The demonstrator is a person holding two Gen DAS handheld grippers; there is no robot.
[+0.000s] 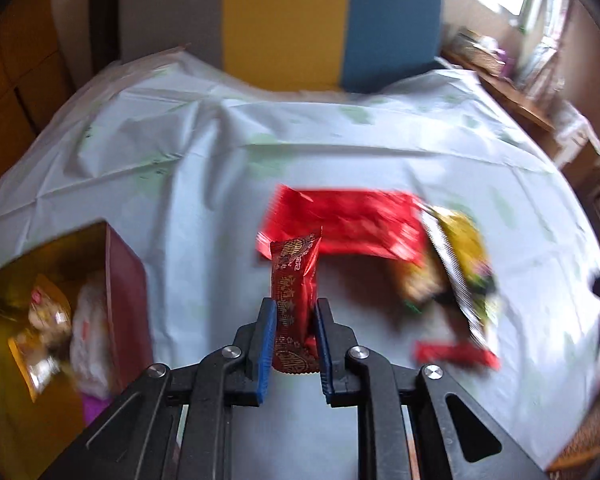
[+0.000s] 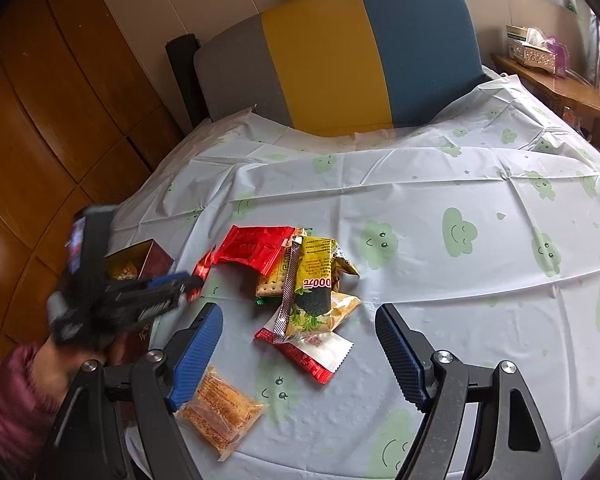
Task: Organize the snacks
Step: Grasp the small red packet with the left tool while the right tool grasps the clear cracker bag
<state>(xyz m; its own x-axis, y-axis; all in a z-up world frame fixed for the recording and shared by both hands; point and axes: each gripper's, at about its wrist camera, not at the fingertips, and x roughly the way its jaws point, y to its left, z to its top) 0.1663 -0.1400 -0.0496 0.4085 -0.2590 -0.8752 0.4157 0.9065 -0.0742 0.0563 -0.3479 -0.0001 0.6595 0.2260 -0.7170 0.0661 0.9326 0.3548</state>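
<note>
My left gripper is shut on a small red snack packet with gold print, held upright above the cloth. In the right wrist view the left gripper shows blurred at the left, the red packet at its tip, near the open red box. That box, gold inside, holds several snacks at the left. A pile of snacks lies mid-table: a big red bag, a yellow packet, a red-and-white packet. My right gripper stands open just short of the pile. An orange cracker pack lies by its left finger.
A pale cloth with green clouds covers the table. A chair back in grey, yellow and blue stands at the far side. Wooden cabinets fill the left; a wooden shelf with a tissue box is at the right. A maroon sleeve shows lower left.
</note>
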